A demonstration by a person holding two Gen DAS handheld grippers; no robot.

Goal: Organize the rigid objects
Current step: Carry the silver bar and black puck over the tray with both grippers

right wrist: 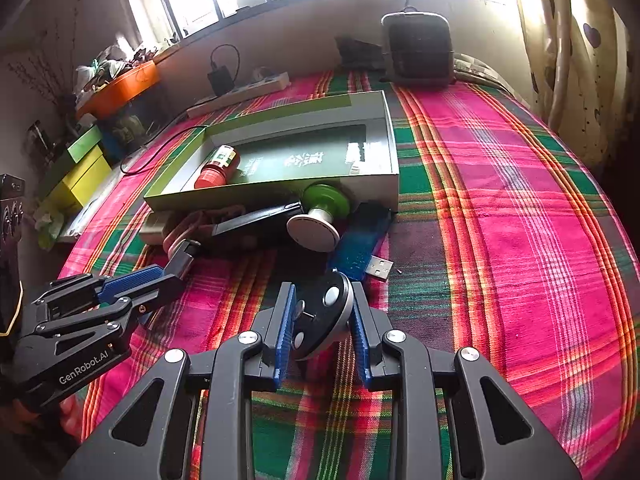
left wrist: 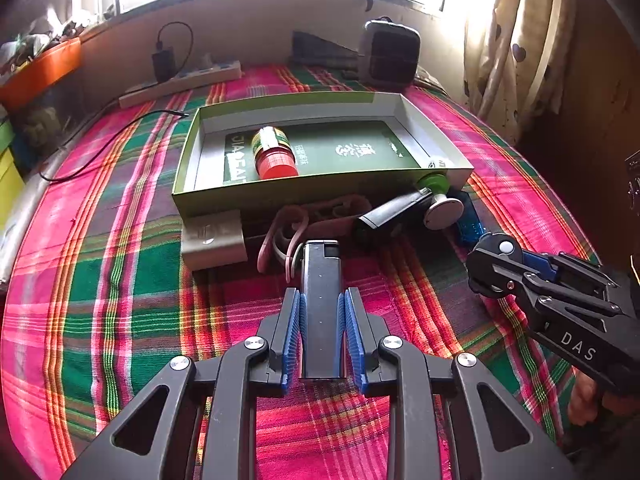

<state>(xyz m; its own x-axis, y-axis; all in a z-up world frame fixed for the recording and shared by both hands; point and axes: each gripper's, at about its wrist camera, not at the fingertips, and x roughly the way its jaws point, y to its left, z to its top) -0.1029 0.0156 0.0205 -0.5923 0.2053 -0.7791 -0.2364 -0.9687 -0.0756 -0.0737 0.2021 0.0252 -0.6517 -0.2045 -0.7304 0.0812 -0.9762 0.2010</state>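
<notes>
My left gripper (left wrist: 322, 308) is shut on a dark flat lighter-like bar (left wrist: 321, 280) and holds it over the plaid cloth, just short of the green open box (left wrist: 280, 196). A red-capped bottle (left wrist: 272, 152) lies inside the box. My right gripper (right wrist: 323, 308) is shut on a round black disc with white buttons (right wrist: 320, 316), and shows in the left wrist view (left wrist: 496, 264) too. In front of the box lie a pink looped strap (left wrist: 288, 228), a black stick (left wrist: 388, 212), a green and white knob (right wrist: 320, 220) and a blue USB stick (right wrist: 360, 244).
A grey block (left wrist: 214, 240) sits at the box's front left corner. A power strip (left wrist: 180, 84) with a charger, a black cable (left wrist: 100, 140) and a dark heater (left wrist: 388, 52) stand by the far wall. A curtain (right wrist: 580, 60) hangs at the right.
</notes>
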